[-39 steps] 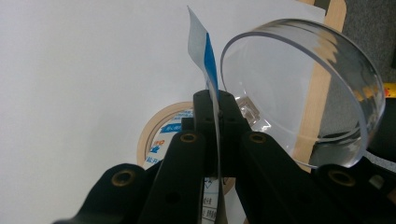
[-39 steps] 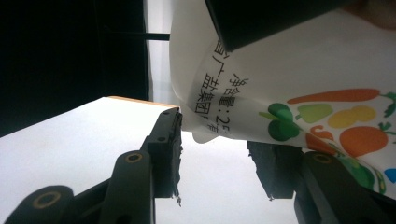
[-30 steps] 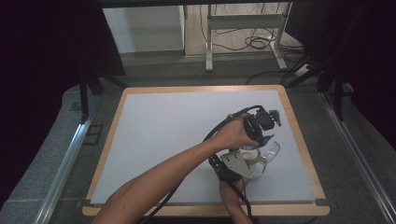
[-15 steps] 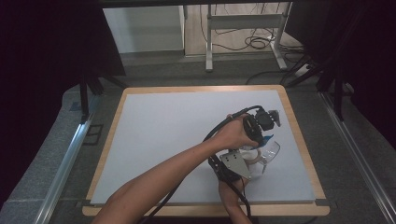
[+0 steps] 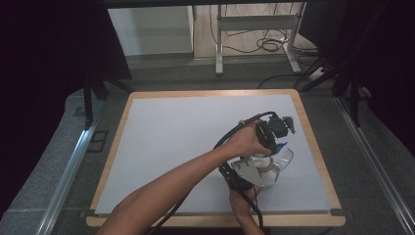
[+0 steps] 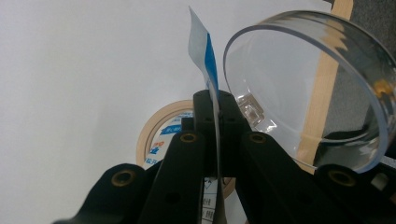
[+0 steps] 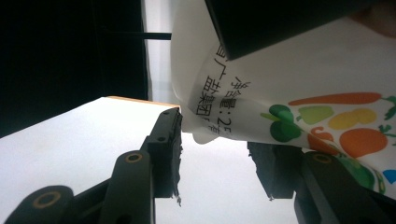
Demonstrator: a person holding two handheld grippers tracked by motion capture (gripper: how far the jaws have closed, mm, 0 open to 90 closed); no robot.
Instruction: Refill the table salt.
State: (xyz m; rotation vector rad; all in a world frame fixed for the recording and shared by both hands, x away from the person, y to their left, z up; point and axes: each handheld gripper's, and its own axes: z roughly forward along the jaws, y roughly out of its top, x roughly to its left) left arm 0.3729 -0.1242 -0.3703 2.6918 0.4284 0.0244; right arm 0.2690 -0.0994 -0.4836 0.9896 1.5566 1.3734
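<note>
Left hand-held gripper point(image 6: 215, 105) is clamped on my printed packet point(image 6: 201, 51), its long axis rising upright from the jaws. Right hand-held gripper point(image 7: 215, 140) sits just below the packet's lower edge, jaws half apart and not gripping. Beside the packet stand a clear round tub point(image 6: 308, 88) and a tape roll point(image 6: 156, 137) on the worktop point(image 5: 176, 142).

One packet point(image 7: 299, 93), one tape roll point(image 6: 161, 135), one clear cup point(image 6: 308, 88).
</note>
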